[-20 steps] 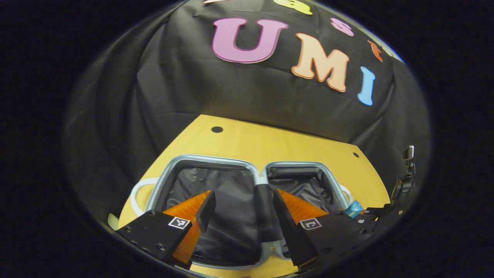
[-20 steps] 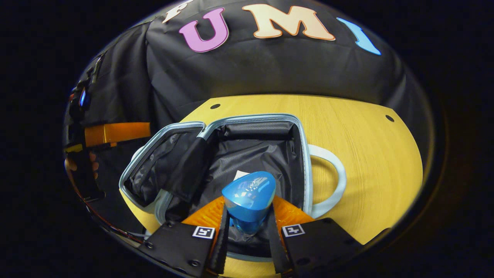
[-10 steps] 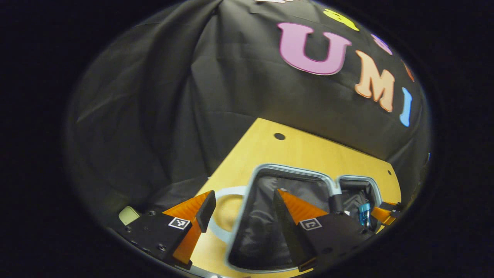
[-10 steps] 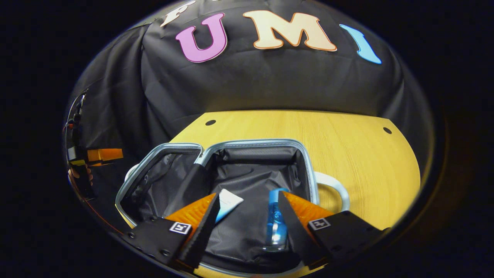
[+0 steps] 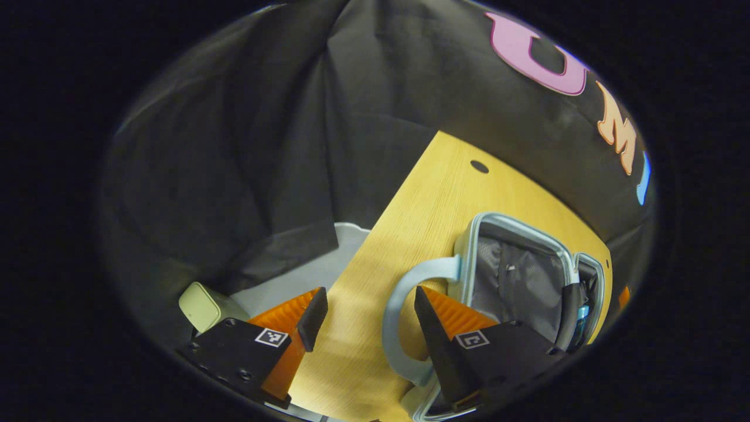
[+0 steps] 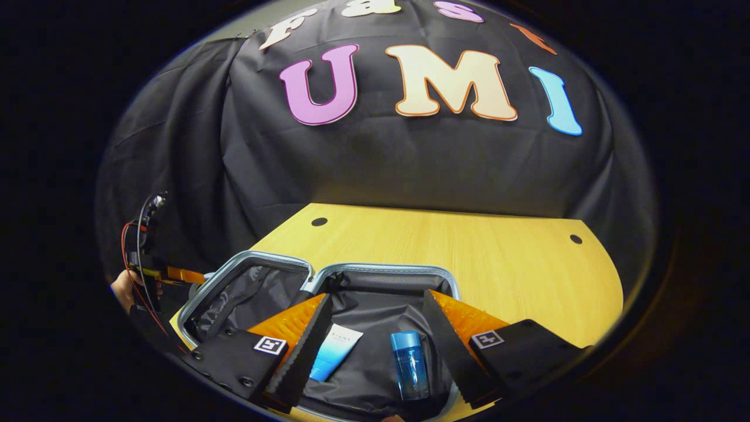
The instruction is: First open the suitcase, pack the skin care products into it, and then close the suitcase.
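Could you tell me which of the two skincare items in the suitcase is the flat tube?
The white-to-blue tube, on the left; the blue bottle beside it is round.

The white-and-blue tube bears small print, seemingly too blurred to read.

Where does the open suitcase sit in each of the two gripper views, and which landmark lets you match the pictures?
Left gripper view: the suitcase lies at lower right, one pale handle curving toward the left gripper, whose jaws stand open.
Right gripper view: the suitcase lies at bottom centre, behind the open right gripper, with a tube and a blue bottle inside.
Shared landmark: the wooden table with its dark round hole, also seen at.
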Motion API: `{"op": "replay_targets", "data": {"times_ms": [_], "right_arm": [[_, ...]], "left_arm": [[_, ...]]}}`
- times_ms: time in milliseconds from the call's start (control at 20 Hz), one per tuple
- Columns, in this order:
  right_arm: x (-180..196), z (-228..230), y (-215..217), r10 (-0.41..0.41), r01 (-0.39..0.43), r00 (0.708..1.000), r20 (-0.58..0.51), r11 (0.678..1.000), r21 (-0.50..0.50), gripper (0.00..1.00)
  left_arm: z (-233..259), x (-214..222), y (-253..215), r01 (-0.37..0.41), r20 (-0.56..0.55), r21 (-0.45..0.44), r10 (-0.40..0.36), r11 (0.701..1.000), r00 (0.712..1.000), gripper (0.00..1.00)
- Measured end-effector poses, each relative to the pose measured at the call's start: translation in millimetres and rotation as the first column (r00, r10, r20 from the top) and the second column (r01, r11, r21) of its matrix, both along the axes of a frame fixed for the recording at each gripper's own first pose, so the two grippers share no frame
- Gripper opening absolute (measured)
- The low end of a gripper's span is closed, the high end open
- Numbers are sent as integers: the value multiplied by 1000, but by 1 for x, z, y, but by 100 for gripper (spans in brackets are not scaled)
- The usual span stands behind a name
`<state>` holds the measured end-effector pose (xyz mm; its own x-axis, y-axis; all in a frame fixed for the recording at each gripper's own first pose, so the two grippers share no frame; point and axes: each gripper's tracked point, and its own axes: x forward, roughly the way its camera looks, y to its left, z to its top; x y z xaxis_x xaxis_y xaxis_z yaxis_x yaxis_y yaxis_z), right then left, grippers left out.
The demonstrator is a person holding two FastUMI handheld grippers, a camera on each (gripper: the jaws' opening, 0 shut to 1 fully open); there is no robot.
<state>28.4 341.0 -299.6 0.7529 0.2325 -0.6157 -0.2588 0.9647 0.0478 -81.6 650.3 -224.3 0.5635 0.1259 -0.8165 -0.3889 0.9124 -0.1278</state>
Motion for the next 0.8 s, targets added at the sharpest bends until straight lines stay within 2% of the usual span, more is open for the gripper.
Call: {"op": "replay_targets", "data": {"times_ms": [50, 150, 250, 350, 400, 500, 600, 800], "right_arm": [[0, 2, -2, -3, 3, 1000, 3, 1000, -3, 98], [1, 2, -6, -8, 8, 1000, 4, 1000, -11, 98], [0, 2, -10, -11, 11, 1000, 1, 1000, -14, 98], [0, 3, -11, -7, 8, 1000, 4, 1000, -11, 98], [0, 6, -11, -3, 3, 1000, 12, 1000, -10, 98], [-1, 14, -12, 11, -10, 999, 37, 1000, -9, 98], [-2, 20, -13, 23, -22, 998, 59, 1000, -12, 98], [-3, 36, -22, 48, -48, 993, 109, 999, -4, 98]], "left_arm": [[-7, -1, 0, -1, -17, -15, 1, 1000, 1000, 88], [-17, -2, -2, -6, -43, -39, 4, 999, 999, 80], [-20, 5, -20, 18, -30, -81, -20, 997, 999, 49], [-15, 4, -24, 57, -41, -53, -60, 997, 997, 19], [-14, 4, -26, 85, -54, -24, -86, 996, 995, 12], [1, 8, -30, 136, -48, 35, -135, 990, 990, 6], [18, 10, -31, 156, -37, 82, -153, 984, 987, 2], [71, 11, -41, 185, 41, 144, -192, 972, 980, 0]]}}
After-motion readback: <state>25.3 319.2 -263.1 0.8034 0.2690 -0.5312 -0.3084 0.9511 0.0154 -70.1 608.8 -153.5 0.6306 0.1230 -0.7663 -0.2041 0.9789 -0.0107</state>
